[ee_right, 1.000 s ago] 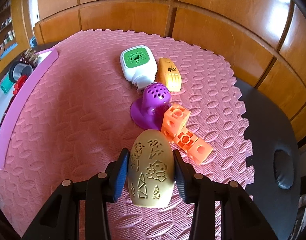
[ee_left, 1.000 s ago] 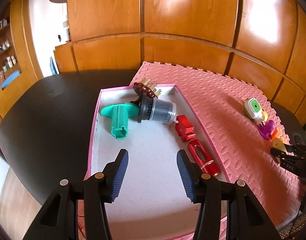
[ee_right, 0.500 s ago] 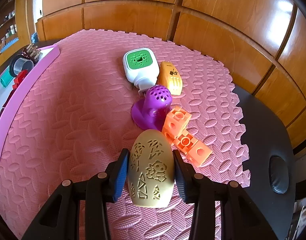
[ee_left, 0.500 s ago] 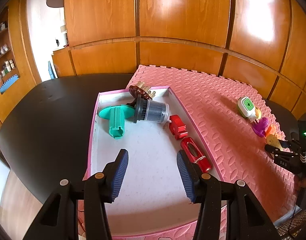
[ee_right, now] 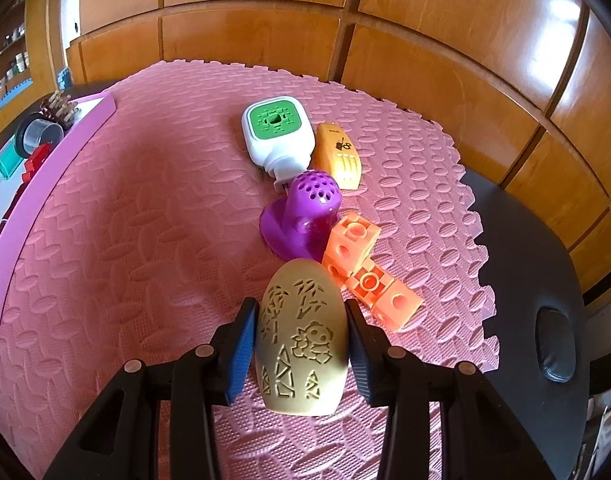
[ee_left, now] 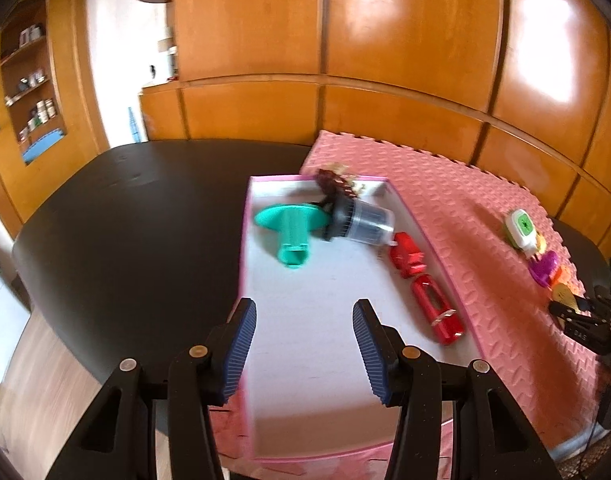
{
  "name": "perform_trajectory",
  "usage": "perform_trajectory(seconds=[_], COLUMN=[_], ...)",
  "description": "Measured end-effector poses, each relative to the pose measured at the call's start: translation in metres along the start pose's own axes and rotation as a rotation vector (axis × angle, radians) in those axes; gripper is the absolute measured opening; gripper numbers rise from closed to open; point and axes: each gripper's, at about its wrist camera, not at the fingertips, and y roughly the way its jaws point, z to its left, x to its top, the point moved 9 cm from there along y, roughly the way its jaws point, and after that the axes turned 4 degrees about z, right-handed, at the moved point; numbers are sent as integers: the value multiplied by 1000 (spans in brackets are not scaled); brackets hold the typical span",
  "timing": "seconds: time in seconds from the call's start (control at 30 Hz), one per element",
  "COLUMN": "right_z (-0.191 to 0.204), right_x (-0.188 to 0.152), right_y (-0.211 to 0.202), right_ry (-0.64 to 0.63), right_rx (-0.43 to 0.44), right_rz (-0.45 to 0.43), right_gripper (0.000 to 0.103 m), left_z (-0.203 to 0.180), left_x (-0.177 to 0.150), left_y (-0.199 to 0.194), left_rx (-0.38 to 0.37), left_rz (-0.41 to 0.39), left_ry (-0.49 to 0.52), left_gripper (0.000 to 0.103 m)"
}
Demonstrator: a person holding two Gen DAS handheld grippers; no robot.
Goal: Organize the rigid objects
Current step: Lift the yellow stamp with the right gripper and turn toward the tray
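Tan plastic, egg-shaped and cut with bamboo and panda outlines, the shell [ee_right: 301,336] sits clamped between the jaws of the right gripper [ee_right: 301,344], blue ribbed pads pressing both its sides, above the pink foam puzzle mat [ee_right: 145,220]; just beyond it lie an orange chain of linked cubes [ee_right: 365,276], a purple perforated dome on a flared base [ee_right: 301,216], a white plug-in device with a green grille [ee_right: 277,136] and a yellow-orange wedge-shaped piece [ee_right: 339,156], the dome touching the cubes and the white device's neck; the mat covers part of a dark round table [ee_left: 125,232].

Left gripper [ee_left: 303,348] hovers with its jaws apart and nothing between them, over the near end of a shallow white tray with a pink rim [ee_left: 305,340]; at the tray's far end rest a teal flanged plastic fitting [ee_left: 291,232], a clear cylinder with a black ribbed cap [ee_left: 361,222] touching it, a dark brown piece with pale pegs [ee_left: 333,182] at the far wall, and along the right wall a red blocky part [ee_left: 405,258] and a red slotted oblong [ee_left: 435,308].
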Motion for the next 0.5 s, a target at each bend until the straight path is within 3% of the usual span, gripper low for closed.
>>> perform_trajectory(seconds=[0.4,0.5], right_z=[-2,6], right_x=[0,-1], right_y=[-1,-3], right_ry=[78,100], right_rx=[1,56], right_rz=[40,57], right_gripper=[42,42], left_z=[54,58], left_x=[-11,-13], left_y=[3,3], left_rx=[73,72], left_rz=[19,20], left_ry=[-89,-94], left_gripper=[51,51])
